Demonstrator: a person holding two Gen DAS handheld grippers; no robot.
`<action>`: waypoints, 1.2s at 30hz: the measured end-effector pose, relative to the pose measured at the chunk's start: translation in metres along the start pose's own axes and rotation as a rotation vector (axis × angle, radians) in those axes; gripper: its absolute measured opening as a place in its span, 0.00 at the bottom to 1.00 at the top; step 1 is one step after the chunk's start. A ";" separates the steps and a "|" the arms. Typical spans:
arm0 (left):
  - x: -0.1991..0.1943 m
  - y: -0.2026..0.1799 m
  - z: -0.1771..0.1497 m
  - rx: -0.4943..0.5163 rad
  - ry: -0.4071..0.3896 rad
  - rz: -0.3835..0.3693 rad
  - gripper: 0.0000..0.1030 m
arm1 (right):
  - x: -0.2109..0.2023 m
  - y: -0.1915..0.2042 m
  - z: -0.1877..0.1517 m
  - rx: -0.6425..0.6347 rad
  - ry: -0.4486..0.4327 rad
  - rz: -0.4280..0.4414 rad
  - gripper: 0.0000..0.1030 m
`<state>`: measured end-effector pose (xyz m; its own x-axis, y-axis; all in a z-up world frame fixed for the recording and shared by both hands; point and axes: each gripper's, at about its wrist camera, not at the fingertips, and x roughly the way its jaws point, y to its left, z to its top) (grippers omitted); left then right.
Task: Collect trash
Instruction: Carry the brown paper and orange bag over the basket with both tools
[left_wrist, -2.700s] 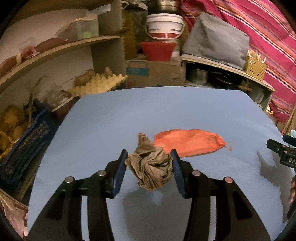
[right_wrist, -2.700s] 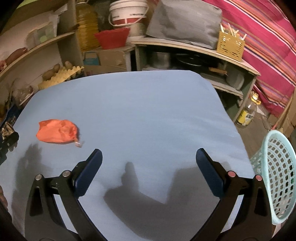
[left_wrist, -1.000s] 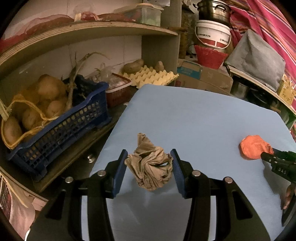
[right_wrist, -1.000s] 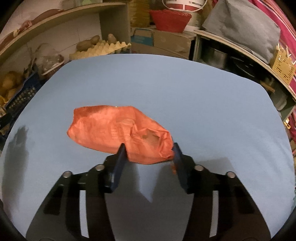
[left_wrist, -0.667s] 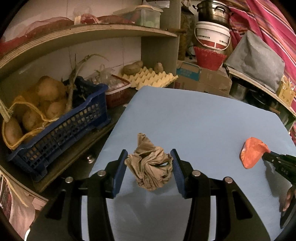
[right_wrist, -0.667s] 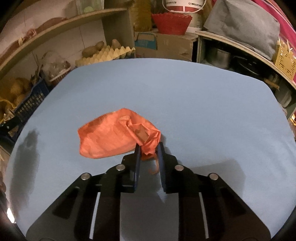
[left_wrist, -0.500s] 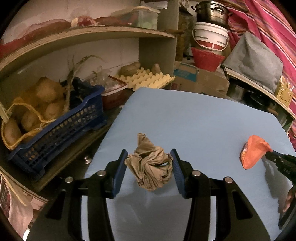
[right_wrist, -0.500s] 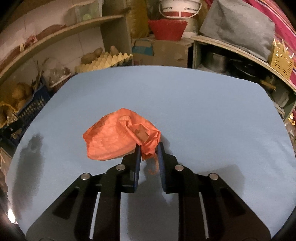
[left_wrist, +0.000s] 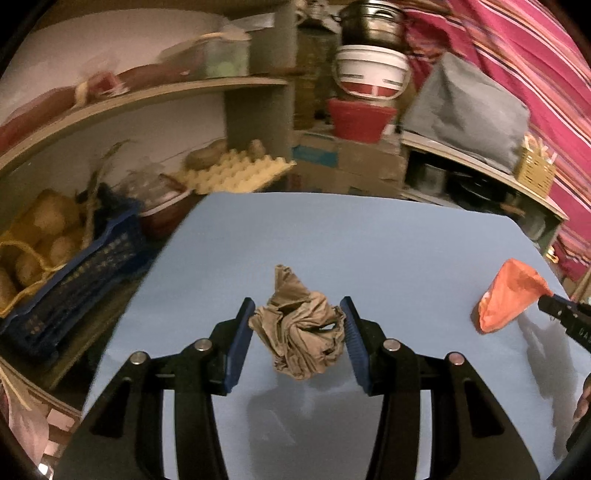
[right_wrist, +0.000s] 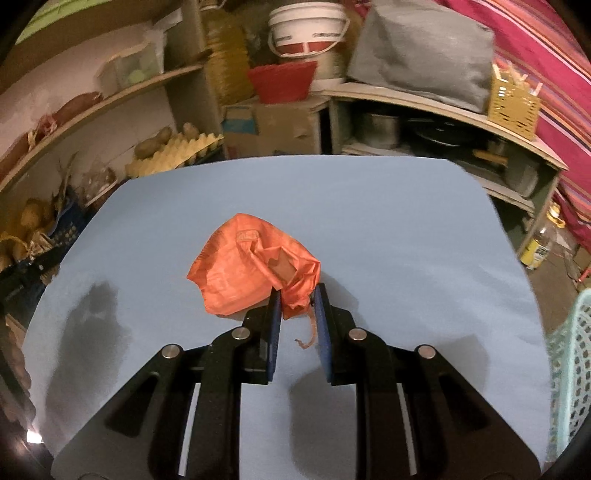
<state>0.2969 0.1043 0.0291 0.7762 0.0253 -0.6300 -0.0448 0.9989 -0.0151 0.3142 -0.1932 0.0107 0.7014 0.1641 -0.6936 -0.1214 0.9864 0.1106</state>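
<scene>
Closest in, the left gripper (left_wrist: 297, 334) has its blue fingers (left_wrist: 240, 343) clamped on either side of a crumpled brown paper wad (left_wrist: 300, 332), which hangs between them clear of the blue counter (left_wrist: 351, 240) and throws a soft shadow on the counter below it. The right gripper (right_wrist: 297, 314) has its fingers (right_wrist: 274, 325) pinched nearly together on one gathered corner of an orange plastic bag (right_wrist: 243, 273); the rest of the bag bulges out past the fingertips, toward the counter's far left, and a thin orange string dangles between the fingers. From the left gripper's side, the same bag (left_wrist: 508, 299) shows at the counter's right edge, hanging from the tip of the right gripper (left_wrist: 546, 301) above the surface. A pale green mesh basket (right_wrist: 570, 369) stands just off the counter's right edge. Off the counter's left edge sits a dark blue crate (left_wrist: 74, 273) holding potatoes in yellow netting. Beyond the counter's far edge lie a yellow egg tray (left_wrist: 236, 171) with a few potatoes on it, cardboard boxes (left_wrist: 347, 162), a red bowl (left_wrist: 360, 120) and a white bucket (left_wrist: 371, 72). To the far right of the counter, a grey padded bag (right_wrist: 421, 48) rests on a shelf before a pink striped cloth (right_wrist: 546, 44).
</scene>
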 end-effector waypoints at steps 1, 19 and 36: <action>0.000 -0.010 0.000 0.010 0.000 -0.011 0.46 | -0.005 -0.007 -0.001 0.007 -0.006 -0.007 0.18; -0.027 -0.176 -0.010 0.186 -0.048 -0.219 0.46 | -0.125 -0.166 -0.041 0.191 -0.123 -0.160 0.18; -0.061 -0.393 -0.038 0.342 -0.056 -0.500 0.46 | -0.201 -0.310 -0.120 0.385 -0.123 -0.327 0.18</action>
<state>0.2435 -0.2916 0.0445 0.6835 -0.4578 -0.5686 0.5312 0.8462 -0.0427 0.1267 -0.5327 0.0304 0.7400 -0.1760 -0.6491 0.3682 0.9137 0.1721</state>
